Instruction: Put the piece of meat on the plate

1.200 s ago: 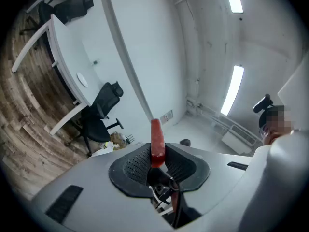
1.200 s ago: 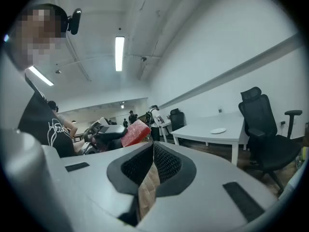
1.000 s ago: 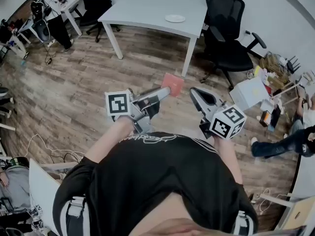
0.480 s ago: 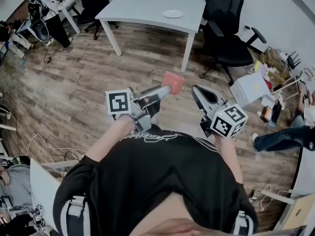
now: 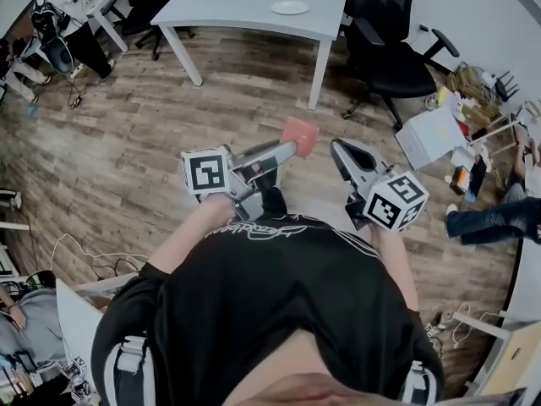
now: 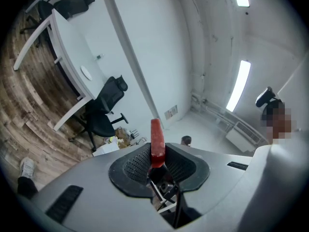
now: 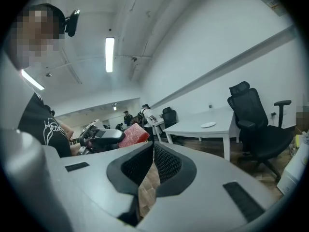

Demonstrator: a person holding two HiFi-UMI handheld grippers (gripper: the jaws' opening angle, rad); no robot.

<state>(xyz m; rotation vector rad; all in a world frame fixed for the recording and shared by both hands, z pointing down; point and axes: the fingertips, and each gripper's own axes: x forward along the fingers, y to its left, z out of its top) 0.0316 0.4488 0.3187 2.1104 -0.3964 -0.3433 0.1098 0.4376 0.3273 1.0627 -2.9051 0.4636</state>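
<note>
The job is only part done. The left tool (image 5: 292, 147) has the piece of meat (image 5: 299, 135) pinched tight between its two jaws, so the picking up is finished. But the piece of meat is up in the air, over the wooden floor (image 5: 127, 142), out in front of the person (image 5: 279, 311). It is not on the plate (image 5: 290, 8) yet.

The plate sits on the white counter (image 5: 228, 7). In the head view it is well apart from the piece of meat, at about 12 o'clock from it. It looks small, white and round, and I can see nothing on it. I think what is left is to go over to the counter, bring the piece of meat above the plate and let it go.

The right tool (image 5: 339, 147) is just beside the piece of meat, at about 3 o'clock from it. Its jaws are pulled in close together, with nothing between them.

The piece of meat is a flat red slab with straight edges, like a thick square slice. In the left gripper view it shows edge-on, thin, sticking up from the jaws toward 12 o'clock. In the right gripper view its wide side looks pinkish-red and bumpy. Only its bottom part is in the jaws, and most of it pokes out past the tips. It does not droop, so I guess it is stiff.
</note>
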